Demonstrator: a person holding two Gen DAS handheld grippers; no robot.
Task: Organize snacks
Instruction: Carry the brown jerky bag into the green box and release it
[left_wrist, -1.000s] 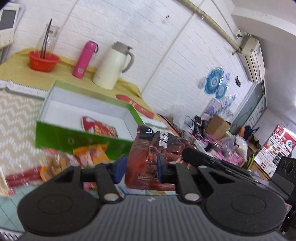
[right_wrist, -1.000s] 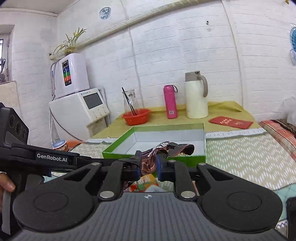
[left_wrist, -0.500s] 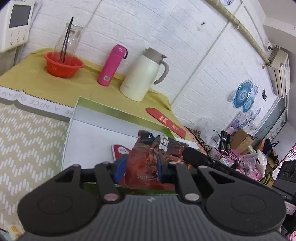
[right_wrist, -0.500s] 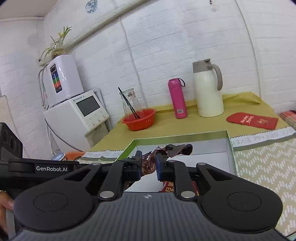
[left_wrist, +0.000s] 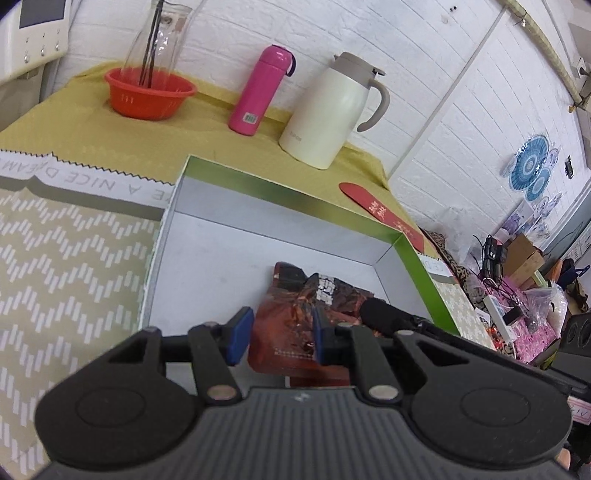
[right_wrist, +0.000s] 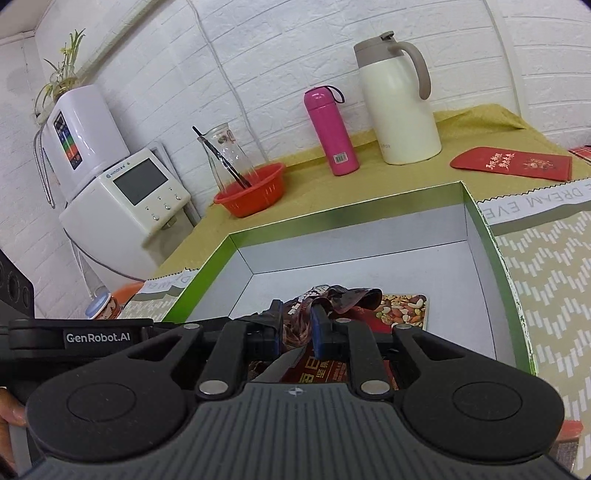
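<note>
- My left gripper (left_wrist: 281, 334) sits nearest in its own view, its blue fingers (left_wrist: 239, 335) spread apart on either side of a dark red snack bag (left_wrist: 306, 325); I see a gap at the left pad, and I cannot tell whether the right pad touches the bag.
- In the right wrist view my right gripper (right_wrist: 296, 328) has its fingers pinching the crumpled top of that same dark red snack bag (right_wrist: 332, 297), which bunches up between the pads.
- The bag hangs low inside the green box (left_wrist: 417, 254), over its white floor and towards the near right corner as the left camera sees it.
- Beneath it, in the right view, a nut snack packet (right_wrist: 402, 308) lies flat on the floor of the green box (right_wrist: 502, 258).
- The left gripper's black body, marked GenRobot.AI, crosses the lower left of the right view, with a bit of my hand (right_wrist: 9, 417) at the edge.
- The box rests on a chevron-patterned cloth (left_wrist: 66, 266) that covers the counter.
- Beyond the box, on a yellow cloth (right_wrist: 406, 177), a red envelope (right_wrist: 511, 162) lies flat.
- Further back stand a red basket (right_wrist: 255, 190) with a glass carafe in it, a pink bottle (right_wrist: 330, 133) and a cream thermos jug (right_wrist: 400, 107), each apart from the next.
- Against the wall at far left is a white water dispenser (right_wrist: 122, 195).
</note>
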